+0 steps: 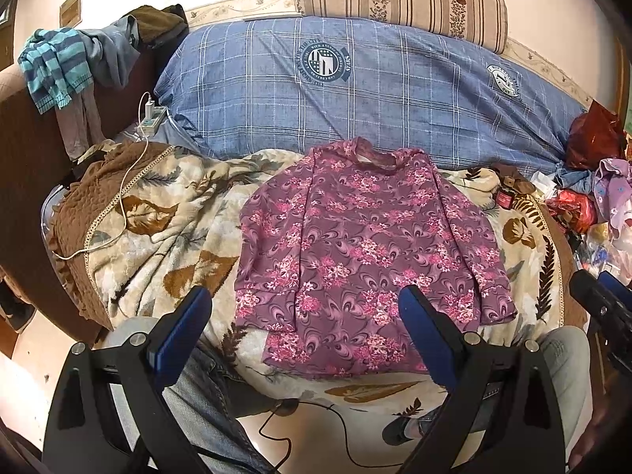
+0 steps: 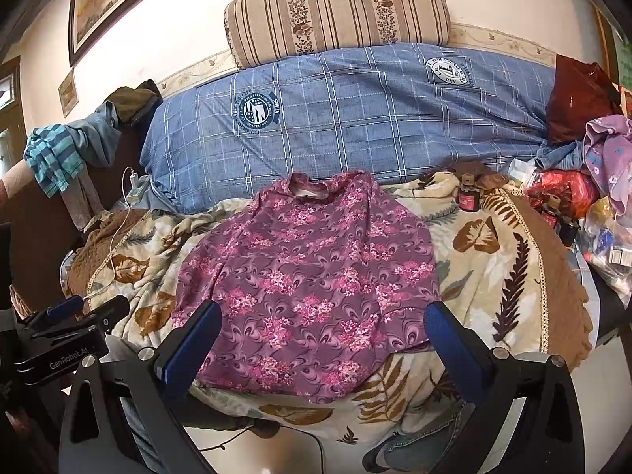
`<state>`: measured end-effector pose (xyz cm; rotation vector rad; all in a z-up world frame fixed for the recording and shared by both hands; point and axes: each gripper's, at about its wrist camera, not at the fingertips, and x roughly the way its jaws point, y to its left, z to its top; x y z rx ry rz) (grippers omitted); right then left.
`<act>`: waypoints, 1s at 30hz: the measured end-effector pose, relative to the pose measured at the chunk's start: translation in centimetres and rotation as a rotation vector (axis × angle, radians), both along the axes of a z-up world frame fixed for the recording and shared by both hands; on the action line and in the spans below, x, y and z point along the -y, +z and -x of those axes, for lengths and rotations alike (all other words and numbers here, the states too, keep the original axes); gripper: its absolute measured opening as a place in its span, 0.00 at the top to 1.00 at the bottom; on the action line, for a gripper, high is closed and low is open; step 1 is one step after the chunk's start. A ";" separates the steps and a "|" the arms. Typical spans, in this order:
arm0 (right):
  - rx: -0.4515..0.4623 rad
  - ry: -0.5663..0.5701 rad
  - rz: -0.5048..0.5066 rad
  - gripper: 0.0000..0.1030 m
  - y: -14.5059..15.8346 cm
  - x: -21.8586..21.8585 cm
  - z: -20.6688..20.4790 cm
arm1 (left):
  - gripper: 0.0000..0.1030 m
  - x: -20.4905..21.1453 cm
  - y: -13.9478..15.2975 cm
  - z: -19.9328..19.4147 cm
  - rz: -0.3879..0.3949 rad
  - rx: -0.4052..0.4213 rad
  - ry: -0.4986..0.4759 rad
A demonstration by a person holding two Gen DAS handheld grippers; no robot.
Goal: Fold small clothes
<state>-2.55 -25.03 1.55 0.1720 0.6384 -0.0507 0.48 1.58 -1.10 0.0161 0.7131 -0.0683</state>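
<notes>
Floral top (image 1: 367,252): flat on leaf-print blanket (image 1: 158,237), sleeves tucked inward. Left hand-held gripper (image 1: 304,316), right hand-held gripper (image 2: 322,328): both agape, empty, near top's hem. Risk: lumpy blanket beneath top snags, fold skews.

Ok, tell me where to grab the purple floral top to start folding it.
Take the purple floral top at a sleeve cuff, coming from that side with open tongs. It lies flat, collar away, sleeves down along its sides, so each cuff is a free edge to carry across the body.

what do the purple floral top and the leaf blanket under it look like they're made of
Purple floral top: thin, smooth printed knit or jersey, probably; it lies flat with soft creases. Leaf-print blanket: plush fleece, seemingly; its surface looks fuzzy and bunches in thick folds.
</notes>
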 end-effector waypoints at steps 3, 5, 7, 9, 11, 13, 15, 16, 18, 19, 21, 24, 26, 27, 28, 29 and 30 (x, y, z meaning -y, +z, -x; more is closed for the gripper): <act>-0.001 -0.009 0.002 0.00 -0.1 0.2 -0.1 | 0.06 0.0 -0.2 -0.2 0.002 -0.009 -0.005; -0.002 -0.011 -0.004 0.00 -0.2 0.3 -0.3 | 0.06 0.1 -0.3 -0.4 0.000 -0.015 -0.007; 0.005 -0.013 -0.007 0.00 -0.2 0.4 -0.3 | 0.06 0.2 -0.4 -0.5 -0.004 -0.018 -0.009; 0.014 -0.013 -0.011 0.00 -0.3 0.4 -0.1 | 0.06 0.5 -0.5 -0.6 -0.009 -0.021 -0.014; 0.013 -0.013 -0.010 0.00 -0.3 0.4 -0.3 | 0.06 0.7 -0.6 -0.6 -0.011 -0.022 -0.017; 0.012 -0.010 -0.009 0.00 -0.4 0.4 -0.3 | 0.06 0.8 -0.6 -0.7 -0.011 -0.024 -0.018; 0.010 -0.010 -0.015 0.00 -0.5 0.5 -0.5 | 0.06 0.9 -0.8 -0.9 -0.013 -0.028 -0.018; 0.006 -0.006 -0.024 0.00 -0.6 0.5 -0.6 | 0.06 0.9 -0.8 -1.1 -0.017 -0.033 -0.017; 0.003 0.002 -0.028 0.00 -0.7 0.7 -0.7 | 0.06 1.1 -1.0 -1.4 -0.019 -0.038 -0.019; 0.000 0.008 -0.028 0.00 -0.9 0.7 -0.9 | 0.06 1.2 -1.1 -1.6 -0.024 -0.041 -0.016; -0.004 0.014 -0.037 0.00 -1.1 0.8 -1.1 | 0.06 1.4 -1.3 -2.0 -0.025 -0.049 -0.022; -0.005 0.006 -0.044 0.02 -1.3 1.0 -1.5 | 0.06 1.6 -1.7 -2.7 -0.031 -0.059 -0.028; -0.007 0.001 -0.040 0.02 -1.5 1.1 -1.9 | 0.06 1.9 -2.1 -3.2 -0.033 -0.072 -0.033; -0.010 0.002 -0.037 0.02 -1.6 1.1 -2.2 | 0.06 2.0 -2.3 -3.5 -0.034 -0.077 -0.035; -0.017 0.008 -0.035 0.02 -1.7 1.2 -2.6 | 0.06 2.1 -2.4 -3.7 -0.035 -0.081 -0.036; -0.020 0.012 -0.034 0.02 -1.9 1.2 -2.8 | 0.06 2.2 -2.7 -4.0 -0.038 -0.087 -0.035; -0.022 0.014 -0.032 0.02 -2.0 1.2 -3.1 | 0.06 2.3 -2.9 -4.3 -0.039 -0.092 -0.036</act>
